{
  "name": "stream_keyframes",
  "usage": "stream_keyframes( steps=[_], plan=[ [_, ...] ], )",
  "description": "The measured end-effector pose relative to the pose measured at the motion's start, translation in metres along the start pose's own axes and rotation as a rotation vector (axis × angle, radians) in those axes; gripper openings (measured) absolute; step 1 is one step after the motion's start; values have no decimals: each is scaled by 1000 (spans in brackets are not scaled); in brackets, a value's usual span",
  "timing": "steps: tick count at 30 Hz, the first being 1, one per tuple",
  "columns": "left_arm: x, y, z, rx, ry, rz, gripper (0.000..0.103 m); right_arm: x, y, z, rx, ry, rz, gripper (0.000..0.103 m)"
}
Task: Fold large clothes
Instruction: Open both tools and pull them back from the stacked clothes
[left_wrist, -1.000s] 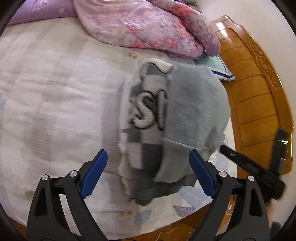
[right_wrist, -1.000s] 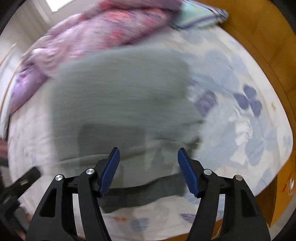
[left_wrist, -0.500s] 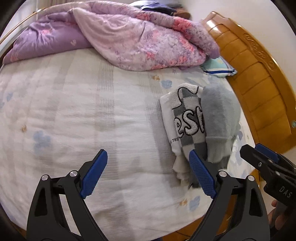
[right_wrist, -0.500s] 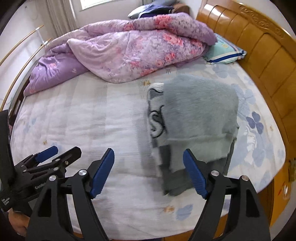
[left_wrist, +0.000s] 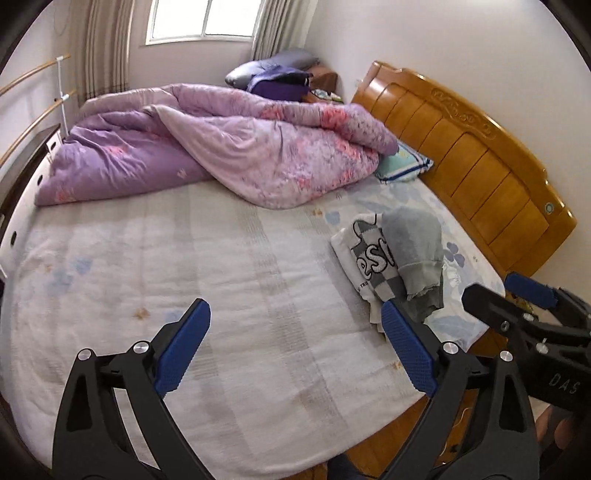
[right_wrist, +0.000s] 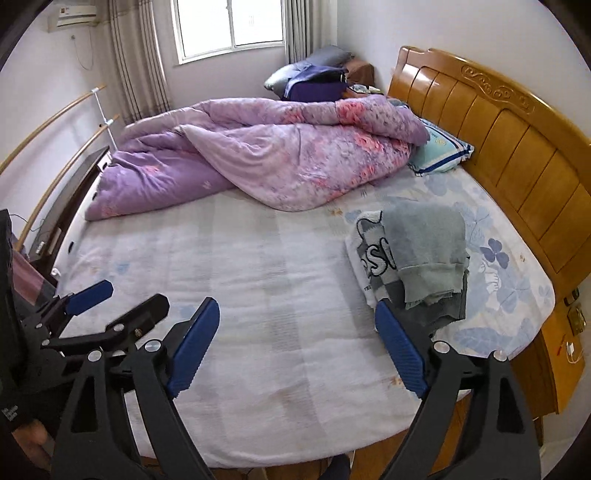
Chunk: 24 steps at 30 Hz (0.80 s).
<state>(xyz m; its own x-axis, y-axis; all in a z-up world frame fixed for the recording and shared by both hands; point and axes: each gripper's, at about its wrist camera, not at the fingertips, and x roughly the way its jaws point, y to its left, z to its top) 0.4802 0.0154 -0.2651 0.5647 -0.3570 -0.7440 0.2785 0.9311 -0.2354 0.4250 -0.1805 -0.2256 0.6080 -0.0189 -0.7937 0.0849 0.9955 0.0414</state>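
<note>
Two matte black plastic claws, each with triangular cut-out arms and silver round screws at the pivots. Left claw (left_wrist: 295, 350): two long fingers (left_wrist: 183, 347) faced with blue textured rubber pads. Right claw (right_wrist: 297, 349): same build, same blue ribbed pads. White lettering "DAS" stamped on the right claw's black body, seen from the left wrist. Small white print on the left claw's handle, too small to read.

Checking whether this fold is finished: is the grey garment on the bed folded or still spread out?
Folded. The grey garment lies as a compact layered bundle, edges stacked at its near end, atop the checkered garment near the headboard.
</note>
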Motion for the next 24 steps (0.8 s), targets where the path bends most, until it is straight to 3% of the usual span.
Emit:
stream_keyframes(
  steps=[10, 16, 24],
  plan=[
    [-124, -9, 1, 37, -134, 19, 94, -92, 26, -3, 1, -93, 51, 91],
    [-176, -36, 0, 89, -178, 76, 95, -140, 23, -2, -3, -154, 80, 94],
    [-227, -82, -11, 64, -274, 105, 95, -198, 1, -8, -47, -256, 124, 95]
  ],
)
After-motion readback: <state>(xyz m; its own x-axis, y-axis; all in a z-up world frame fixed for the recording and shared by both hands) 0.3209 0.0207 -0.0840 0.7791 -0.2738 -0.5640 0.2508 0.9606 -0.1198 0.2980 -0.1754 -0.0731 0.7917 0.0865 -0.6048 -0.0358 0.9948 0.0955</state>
